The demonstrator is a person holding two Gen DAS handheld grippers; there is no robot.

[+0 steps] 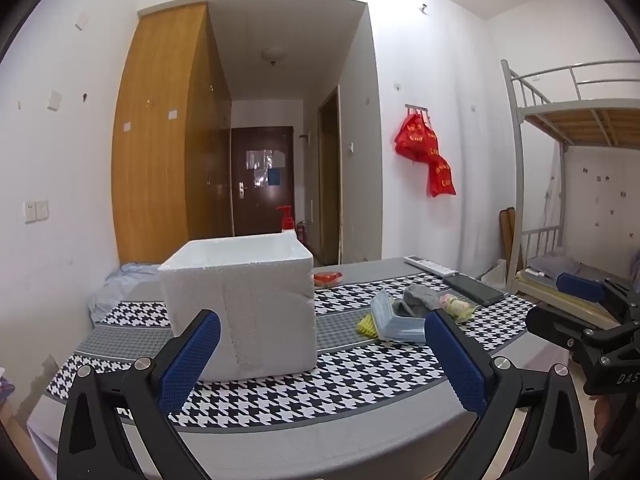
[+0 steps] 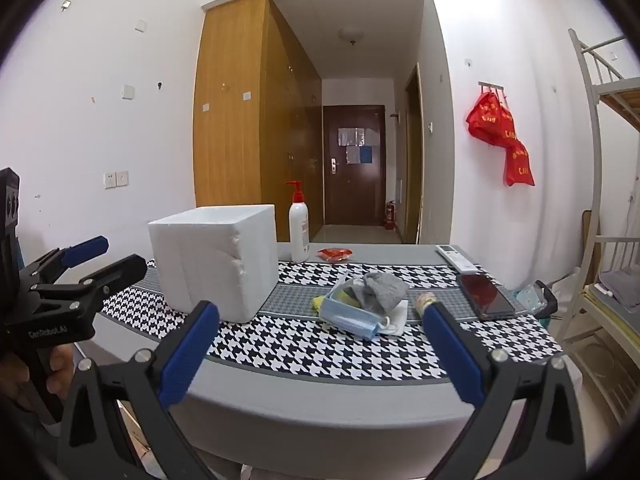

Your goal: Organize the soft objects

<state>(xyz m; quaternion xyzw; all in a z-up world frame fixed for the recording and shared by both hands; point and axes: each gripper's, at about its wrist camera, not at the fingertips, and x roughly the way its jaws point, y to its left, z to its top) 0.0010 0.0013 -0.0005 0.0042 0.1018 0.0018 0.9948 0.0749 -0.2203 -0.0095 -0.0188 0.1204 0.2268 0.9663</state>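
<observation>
A white foam box (image 1: 240,304) (image 2: 216,260) stands open-topped on the houndstooth table cloth (image 1: 320,392) (image 2: 312,344). To its right lies a pile of soft things: blue face masks (image 1: 396,320) (image 2: 352,316), a grey knitted cloth (image 1: 420,298) (image 2: 384,286), a yellow item (image 1: 367,326) and a pink-green one (image 1: 456,304). My left gripper (image 1: 322,334) is open and empty, held before the box. My right gripper (image 2: 320,328) is open and empty, held before the pile. Each gripper also shows at the edge of the other's view.
A pump bottle (image 2: 299,228), a red packet (image 2: 335,255), a white remote (image 2: 456,258) and a dark phone (image 2: 484,296) lie toward the table's back and right. A bunk bed (image 1: 568,184) stands at right, a wardrobe (image 2: 240,112) behind.
</observation>
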